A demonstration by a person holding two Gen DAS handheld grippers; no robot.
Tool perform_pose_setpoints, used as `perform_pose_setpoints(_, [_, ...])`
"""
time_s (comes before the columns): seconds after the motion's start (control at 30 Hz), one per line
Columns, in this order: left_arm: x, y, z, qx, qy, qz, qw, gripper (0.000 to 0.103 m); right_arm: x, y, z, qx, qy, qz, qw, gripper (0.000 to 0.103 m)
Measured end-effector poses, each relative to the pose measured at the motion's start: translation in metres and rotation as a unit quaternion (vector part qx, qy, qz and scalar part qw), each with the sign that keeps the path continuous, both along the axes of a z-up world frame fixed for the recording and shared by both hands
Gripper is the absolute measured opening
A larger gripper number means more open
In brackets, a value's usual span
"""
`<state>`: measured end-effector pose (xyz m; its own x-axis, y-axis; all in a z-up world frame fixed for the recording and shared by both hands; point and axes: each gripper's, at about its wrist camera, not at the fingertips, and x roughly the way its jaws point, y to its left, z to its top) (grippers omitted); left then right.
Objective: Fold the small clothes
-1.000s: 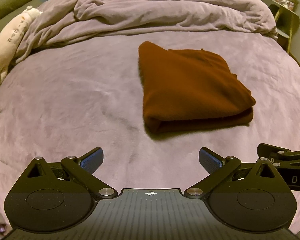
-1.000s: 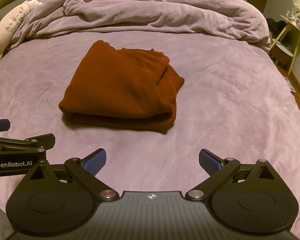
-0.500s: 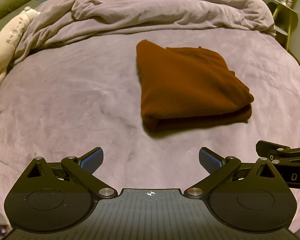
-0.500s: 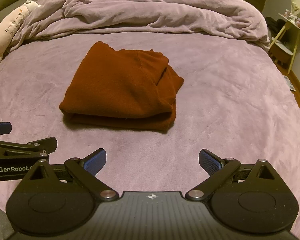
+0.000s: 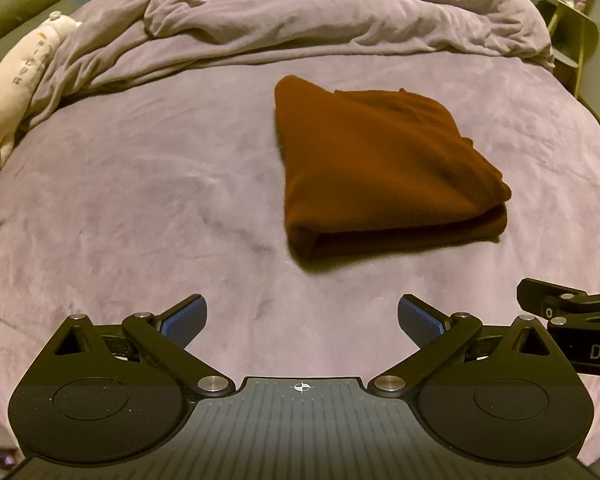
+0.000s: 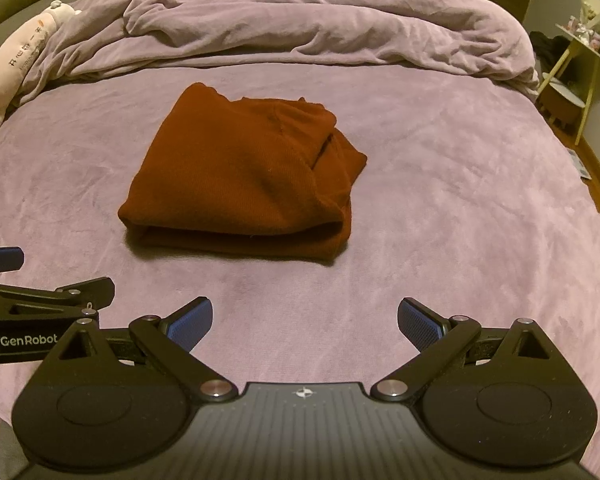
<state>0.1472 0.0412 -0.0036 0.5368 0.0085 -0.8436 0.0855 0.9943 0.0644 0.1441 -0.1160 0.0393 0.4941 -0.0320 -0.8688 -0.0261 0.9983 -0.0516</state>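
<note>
I hold the left tool [image 5: 299, 316] and right tool [image 6: 305, 318] with jaws spread wide, gripping nothing, above the near edge of the bed [image 5: 140, 208]. Ahead, apart from both, the rust-brown knit garment [image 6: 240, 176] lies folded into a thick rectangle on the plush lilac blanket [image 6: 460, 200]. A rumpled duvet [image 6: 300, 24] is heaped behind it.

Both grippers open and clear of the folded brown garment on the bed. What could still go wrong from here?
1. The brown garment looks uneven on its right side: an inner layer bulges out past the top fold, so it may slump open if nudged.
2. The left gripper and right gripper sit close side by side; they could bump each other when moved.
3. The soft purple bedspread may let the stack shift if someone presses nearby.
</note>
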Motion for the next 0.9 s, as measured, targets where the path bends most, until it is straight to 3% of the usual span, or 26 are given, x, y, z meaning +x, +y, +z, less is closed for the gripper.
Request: perform_pose_setpoints(0.9, [-0.0001, 0.0027, -0.0010, 0.004, 0.001, 0.000, 1.0000, 0.103, -0.0015, 0.0000, -0.0005, -0.001, -0.001, -0.005, 1.000, 0.099])
